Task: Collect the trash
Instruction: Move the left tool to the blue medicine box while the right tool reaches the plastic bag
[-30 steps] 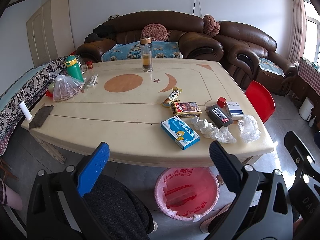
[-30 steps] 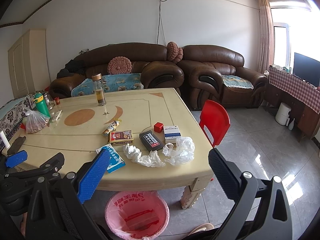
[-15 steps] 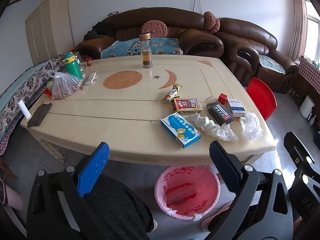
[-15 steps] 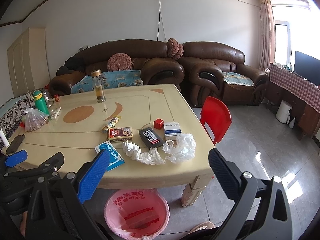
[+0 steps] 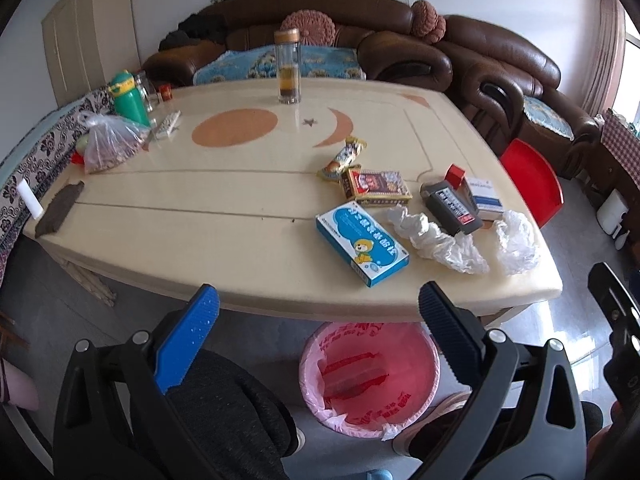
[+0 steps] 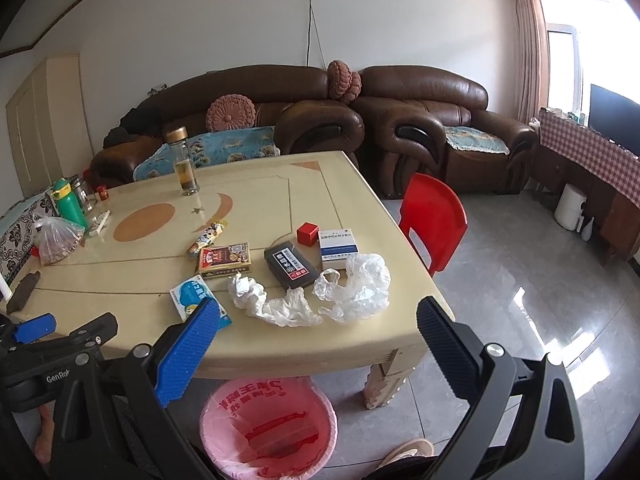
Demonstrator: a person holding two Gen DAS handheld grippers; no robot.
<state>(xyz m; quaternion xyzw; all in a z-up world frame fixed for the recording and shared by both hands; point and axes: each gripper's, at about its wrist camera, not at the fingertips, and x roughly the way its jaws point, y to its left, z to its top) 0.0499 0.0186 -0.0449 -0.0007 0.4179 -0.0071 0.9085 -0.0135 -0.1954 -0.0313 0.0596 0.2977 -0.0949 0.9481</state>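
Observation:
Trash lies at the table's near right corner: crumpled white tissue (image 5: 436, 240) (image 6: 276, 300), a clear plastic bag (image 5: 516, 240) (image 6: 356, 284), a blue cartoon box (image 5: 362, 246) (image 6: 192, 294), a red-brown box (image 5: 376, 186) (image 6: 225, 260), a black box (image 5: 450, 208) (image 6: 291, 265), a white-blue box (image 5: 486, 196) (image 6: 338, 246), a small red box (image 5: 456, 176) (image 6: 307, 234) and a snack wrapper (image 5: 342, 158) (image 6: 208, 238). A pink-lined bin (image 5: 370, 376) (image 6: 268, 428) stands on the floor under the table edge. My left gripper (image 5: 316, 304) and right gripper (image 6: 318, 316) are open and empty, short of the table's front edge.
The cream table (image 5: 224, 208) also bears a glass bottle (image 5: 287, 68), a green bottle (image 5: 128, 98), a bag of nuts (image 5: 110, 144), a remote (image 5: 168, 124) and a dark cloth (image 5: 60, 208). A red chair (image 6: 434, 216) stands right of the table. Brown sofas (image 6: 420, 120) stand behind.
Both grippers have moved a little forward and up toward the table; its items look closer. Both stay open and empty.

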